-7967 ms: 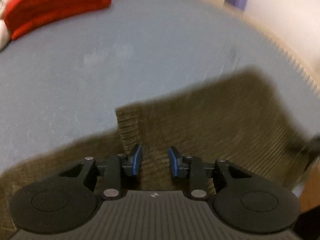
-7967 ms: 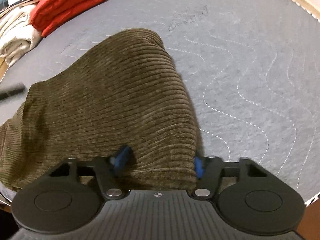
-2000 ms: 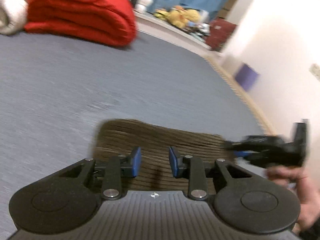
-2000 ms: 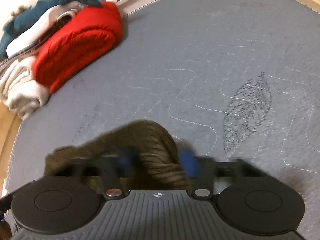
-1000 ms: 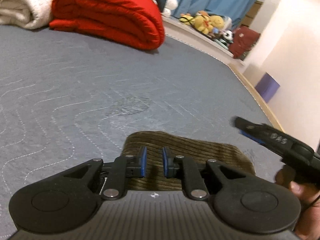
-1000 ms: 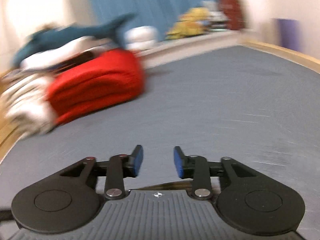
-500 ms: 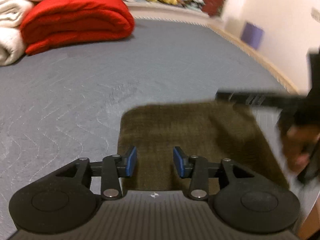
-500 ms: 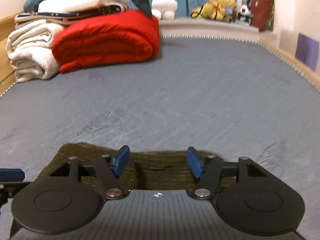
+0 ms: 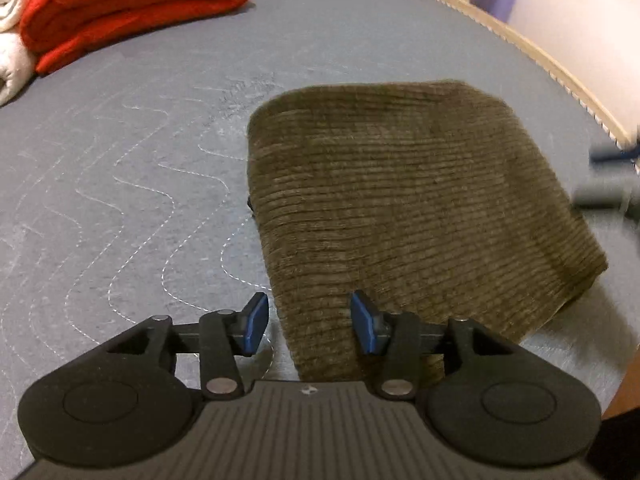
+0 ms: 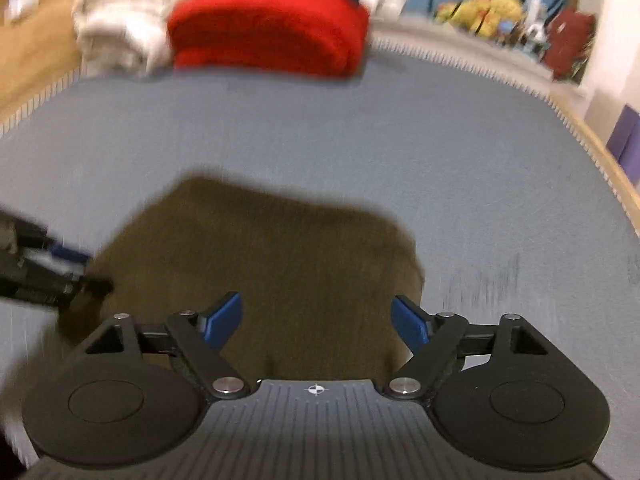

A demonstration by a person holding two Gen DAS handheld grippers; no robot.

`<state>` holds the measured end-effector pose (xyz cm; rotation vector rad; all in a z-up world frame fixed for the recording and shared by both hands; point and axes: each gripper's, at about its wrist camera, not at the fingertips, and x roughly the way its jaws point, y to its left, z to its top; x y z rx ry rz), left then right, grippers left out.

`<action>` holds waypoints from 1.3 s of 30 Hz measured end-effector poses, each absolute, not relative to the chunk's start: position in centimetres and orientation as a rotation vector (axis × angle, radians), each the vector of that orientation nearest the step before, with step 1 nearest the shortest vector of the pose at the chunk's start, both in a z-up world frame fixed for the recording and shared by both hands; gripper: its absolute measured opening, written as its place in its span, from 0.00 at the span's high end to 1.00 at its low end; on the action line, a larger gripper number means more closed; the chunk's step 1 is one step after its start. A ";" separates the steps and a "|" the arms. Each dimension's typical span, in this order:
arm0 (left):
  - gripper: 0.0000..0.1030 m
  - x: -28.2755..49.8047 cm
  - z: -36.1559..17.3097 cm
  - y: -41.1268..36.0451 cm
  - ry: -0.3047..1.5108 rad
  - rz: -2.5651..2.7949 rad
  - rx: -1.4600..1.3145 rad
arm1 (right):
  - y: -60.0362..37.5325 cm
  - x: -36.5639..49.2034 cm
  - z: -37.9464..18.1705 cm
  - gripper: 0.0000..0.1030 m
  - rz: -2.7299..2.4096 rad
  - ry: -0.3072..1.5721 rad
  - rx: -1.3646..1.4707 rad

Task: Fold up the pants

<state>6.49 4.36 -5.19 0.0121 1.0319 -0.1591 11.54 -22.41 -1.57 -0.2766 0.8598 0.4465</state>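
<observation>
Corduroy pants [image 9: 408,208] lie folded just ahead of both tools, left tool [image 9: 308,326] and right tool [image 10: 316,318], their jaws opening, pinching nothing.

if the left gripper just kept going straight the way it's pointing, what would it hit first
Most likely the folded brown corduroy pants lying just ahead of the left gripper, near their left edge; its opening fingers hold nothing. Depth is hard to judge.

Red folded blanket [image 9: 132,4] beside white towels [image 9: 12,60] — grey quilted mattress [image 9: 120,152].
</observation>
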 end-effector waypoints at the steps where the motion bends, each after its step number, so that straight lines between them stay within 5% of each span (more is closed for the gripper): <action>1: 0.49 6.3 -4.7 4.5 1.033 -0.160 -0.005 | -22.4 11.1 -2.4 0.18 0.436 0.914 -0.307; 3: 0.46 5.4 -4.0 4.7 1.019 -0.163 0.001 | -22.5 10.6 -4.4 0.16 0.404 1.001 -0.358; 5: 0.31 4.6 -3.4 4.6 1.002 -0.176 0.004 | -23.0 10.1 -7.1 0.13 0.353 1.085 -0.407; 15: 0.24 3.4 -4.7 3.9 1.034 -0.186 0.081 | -26.2 10.1 -10.1 0.06 0.317 1.106 -0.166; 19: 0.02 2.4 -1.5 3.3 0.894 -0.104 0.094 | -25.2 9.2 -8.0 0.09 0.320 0.989 -0.197; 27: 0.00 -1.6 3.9 1.3 0.635 -0.047 -0.019 | -26.0 5.7 0.3 0.01 0.227 0.751 0.050; 32: 0.00 -1.9 3.6 -0.1 0.663 -0.043 -0.053 | -25.2 3.7 0.7 0.01 0.279 0.621 -0.001; 39: 0.00 -2.2 2.9 -0.4 0.831 0.091 -0.084 | -26.5 5.8 -0.4 0.01 0.233 0.756 0.081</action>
